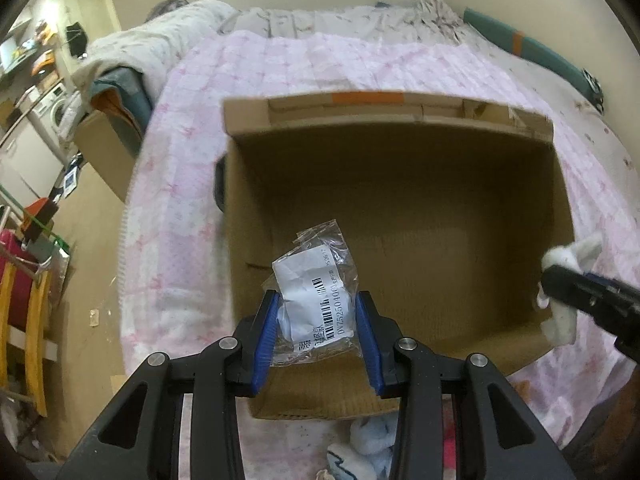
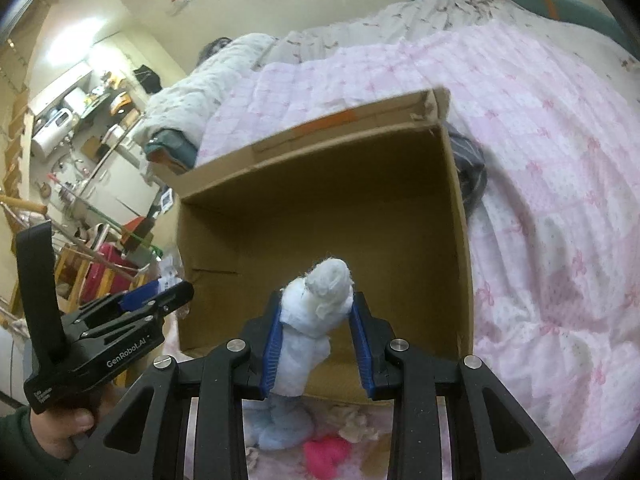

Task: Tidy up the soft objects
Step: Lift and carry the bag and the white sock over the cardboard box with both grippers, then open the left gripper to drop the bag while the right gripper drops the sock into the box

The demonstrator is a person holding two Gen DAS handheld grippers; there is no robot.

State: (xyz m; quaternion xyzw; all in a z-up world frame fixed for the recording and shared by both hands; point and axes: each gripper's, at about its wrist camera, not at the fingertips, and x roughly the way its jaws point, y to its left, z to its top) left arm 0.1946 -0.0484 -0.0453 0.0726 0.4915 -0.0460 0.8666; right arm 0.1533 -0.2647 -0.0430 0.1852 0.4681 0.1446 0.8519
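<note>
An open cardboard box (image 1: 392, 120) lies on a pink quilted bed; it also shows in the right wrist view (image 2: 456, 208). My left gripper (image 1: 318, 300) is shut on a clear plastic bag with a white barcode label (image 1: 316, 288), held over the box's near left part. My right gripper (image 2: 316, 304) is shut on a white fluffy soft toy (image 2: 320, 308), held over the box's near edge. The right gripper with the toy (image 1: 568, 256) shows at the box's right wall in the left wrist view. The left gripper (image 2: 172, 296) shows at left in the right wrist view.
More soft things lie on the bed in front of the box: a pale blue plush (image 2: 284, 428), a pink one (image 2: 326, 454), a cream one (image 2: 356, 426). A dark cloth (image 2: 472, 168) lies behind the box's right wall. Cluttered shelves and floor lie left of the bed (image 1: 36, 240).
</note>
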